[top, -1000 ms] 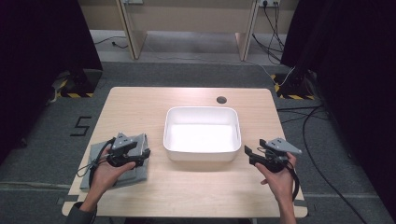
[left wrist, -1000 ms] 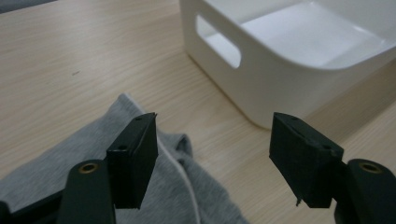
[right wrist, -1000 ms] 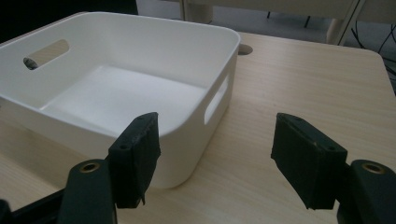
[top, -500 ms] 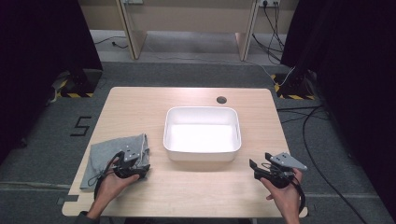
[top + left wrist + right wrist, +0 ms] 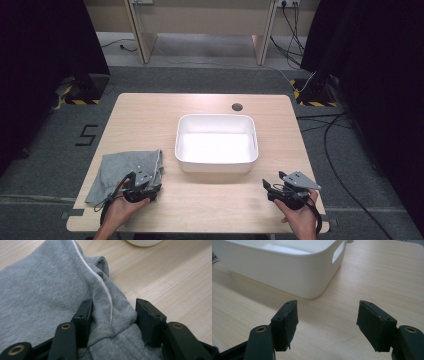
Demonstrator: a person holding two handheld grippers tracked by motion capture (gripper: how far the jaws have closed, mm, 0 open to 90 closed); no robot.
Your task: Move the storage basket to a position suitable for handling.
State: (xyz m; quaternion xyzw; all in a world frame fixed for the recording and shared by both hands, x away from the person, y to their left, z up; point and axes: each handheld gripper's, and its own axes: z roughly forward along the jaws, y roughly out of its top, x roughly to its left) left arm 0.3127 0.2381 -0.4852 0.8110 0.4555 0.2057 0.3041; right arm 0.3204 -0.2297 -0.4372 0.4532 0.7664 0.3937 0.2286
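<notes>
Left gripper (image 5: 112,315): your jaws have just been closing around a bunched fold of the grey garment (image 5: 127,170). The left pad looks pressed into the fabric; the right pad sits against the ridge, though I cannot be sure from this close angle that it bites yet.

Right gripper (image 5: 332,322): your jaws stand wide with nothing between them, hovering over bare wood at about 4 o'clock on the table (image 5: 150,115).

Garment: it lies crumpled at roughly 8 o'clock on the table, well left of the white bin (image 5: 216,145). A white seam (image 5: 100,282) runs along the ridge you are pinching.

Bin: it sits at the centre of the table, hollow and ready. Its near corner and a handle slot (image 5: 338,251) face your right gripper.

Step in hand: I judge you are securing the cloth, likely to lift it towards the bin.

Risk, thin bite: you hold only a narrow ridge near the garment's edge. If you lift before the pads fully meet, the soft knit could slide out.

Risk, drag: most of the cloth rests flat at 9 o'clock of the grip. Lifted from one point, it would hang long and could catch the bin's rim.

Risk, table edge: the garment lies close to the near-left corner, so a pull towards you could tip it off.
</notes>
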